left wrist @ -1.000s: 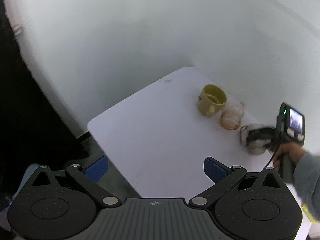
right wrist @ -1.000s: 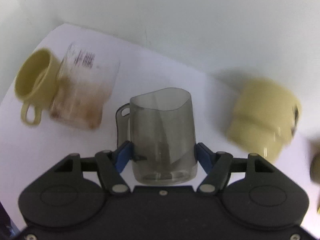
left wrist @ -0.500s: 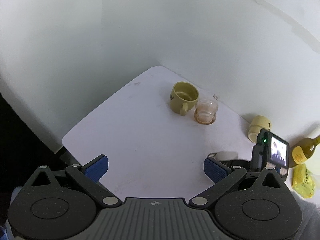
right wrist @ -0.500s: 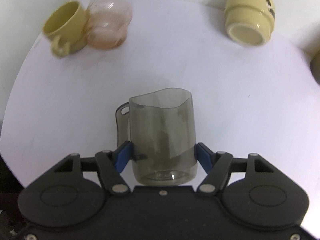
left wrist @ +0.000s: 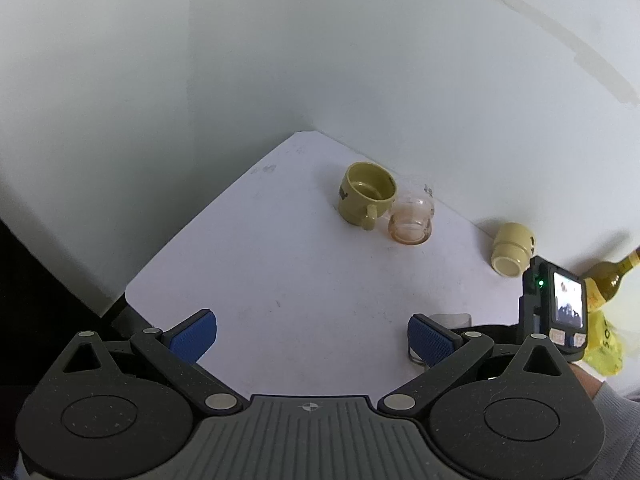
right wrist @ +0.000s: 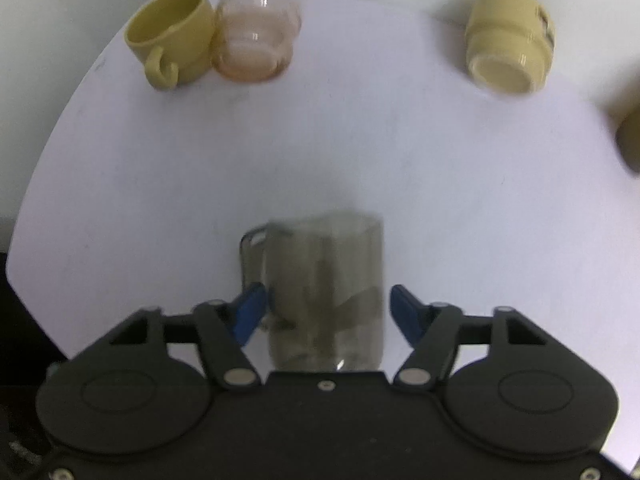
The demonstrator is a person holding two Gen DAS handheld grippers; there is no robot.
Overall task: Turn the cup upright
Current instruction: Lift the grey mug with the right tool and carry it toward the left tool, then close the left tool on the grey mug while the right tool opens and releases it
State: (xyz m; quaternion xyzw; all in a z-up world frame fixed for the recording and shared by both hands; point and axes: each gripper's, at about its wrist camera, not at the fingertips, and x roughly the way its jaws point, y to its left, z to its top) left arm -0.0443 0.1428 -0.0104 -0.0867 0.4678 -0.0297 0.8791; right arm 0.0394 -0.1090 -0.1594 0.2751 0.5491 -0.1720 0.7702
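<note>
Smoky cup point(right wrist: 324, 292) stands mouth-up on the worktop point(right wrist: 360, 152) between the right tool's point(right wrist: 326, 304) blue pads, now parted after clamping it, suggesting release; left tool point(left wrist: 312, 332) hangs apart, empty.

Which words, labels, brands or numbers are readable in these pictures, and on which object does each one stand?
"SO": black letters on the yellow packet; the rest is cut off.
Yellow label on the olive bottle: too blurred to read.
Black print on the clear glass: too blurred to read.
Dark marks on the upright yellow mug and on the tipped cream mug: too small to read.
Nothing else is readable.
</note>
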